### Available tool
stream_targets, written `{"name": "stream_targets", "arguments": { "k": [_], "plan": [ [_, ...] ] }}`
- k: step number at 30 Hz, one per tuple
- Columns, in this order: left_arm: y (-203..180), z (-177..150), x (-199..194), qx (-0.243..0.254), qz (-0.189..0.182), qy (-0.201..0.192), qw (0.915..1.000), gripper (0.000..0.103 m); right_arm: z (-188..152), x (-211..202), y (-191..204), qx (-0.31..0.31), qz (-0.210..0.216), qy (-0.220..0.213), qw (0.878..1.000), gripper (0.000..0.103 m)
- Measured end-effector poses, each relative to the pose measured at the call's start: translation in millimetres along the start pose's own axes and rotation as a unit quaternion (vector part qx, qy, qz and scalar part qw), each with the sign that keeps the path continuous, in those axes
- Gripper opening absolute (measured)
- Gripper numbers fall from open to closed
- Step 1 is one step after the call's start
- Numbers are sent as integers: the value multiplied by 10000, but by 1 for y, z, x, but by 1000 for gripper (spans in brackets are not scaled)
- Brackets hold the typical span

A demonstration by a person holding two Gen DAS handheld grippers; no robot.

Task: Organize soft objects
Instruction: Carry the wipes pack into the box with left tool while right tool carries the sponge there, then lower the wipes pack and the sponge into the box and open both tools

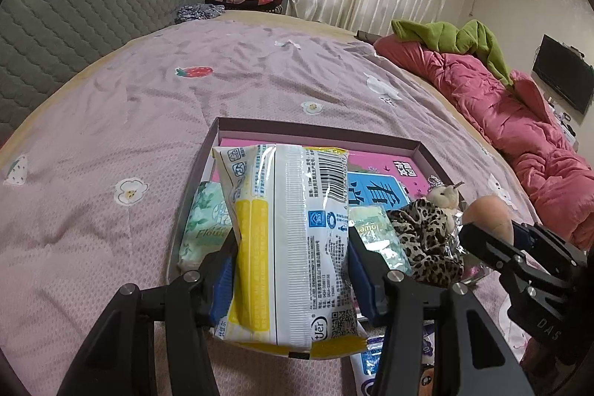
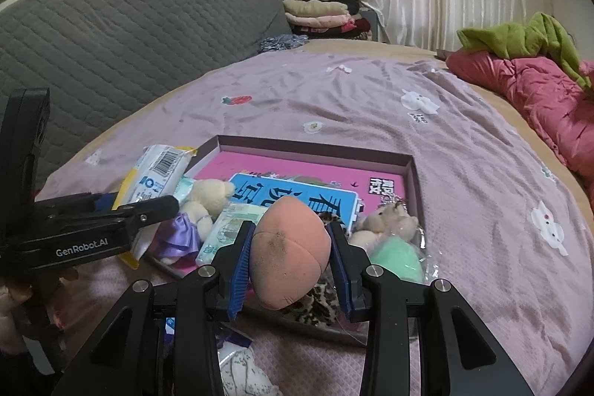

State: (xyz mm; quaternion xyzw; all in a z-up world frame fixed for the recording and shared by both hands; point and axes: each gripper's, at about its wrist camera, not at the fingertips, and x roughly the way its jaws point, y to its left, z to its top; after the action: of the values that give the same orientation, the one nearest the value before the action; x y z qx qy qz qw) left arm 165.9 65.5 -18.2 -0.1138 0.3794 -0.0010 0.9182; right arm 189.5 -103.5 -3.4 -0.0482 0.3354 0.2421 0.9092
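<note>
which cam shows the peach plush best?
Right wrist: the peach plush sits centered, clamped in the right gripper. Left wrist catches only its top behind that gripper's finger at right.

Ahead of both sets of jaws, the far half of the box (image 2: 408,169) lies open, only a flat pink book (image 2: 308,173) covering its floor. Nearer, tissue packs (image 2: 230,229), a leopard-print cloth (image 1: 427,236) and small bears (image 2: 389,225) crowd beneath the jaws. The bed (image 1: 111,121) left and beyond is open.

Right claw (image 2: 287,257) clamping peach plush (image 2: 287,247) — over shallow box (image 2: 410,173)
</note>
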Motion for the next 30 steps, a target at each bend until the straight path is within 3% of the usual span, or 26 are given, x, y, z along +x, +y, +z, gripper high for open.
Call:
{"name": "stream_targets", "arguments": {
  "k": [15,30],
  "plan": [
    [0,5,8,30,51,22,10000,53,6,16,4,-84,87,20,9999,40],
    [-4,2,24,159,69,313,9994,53,6,25,4,-43,108,92,9999,40]
  ]
}}
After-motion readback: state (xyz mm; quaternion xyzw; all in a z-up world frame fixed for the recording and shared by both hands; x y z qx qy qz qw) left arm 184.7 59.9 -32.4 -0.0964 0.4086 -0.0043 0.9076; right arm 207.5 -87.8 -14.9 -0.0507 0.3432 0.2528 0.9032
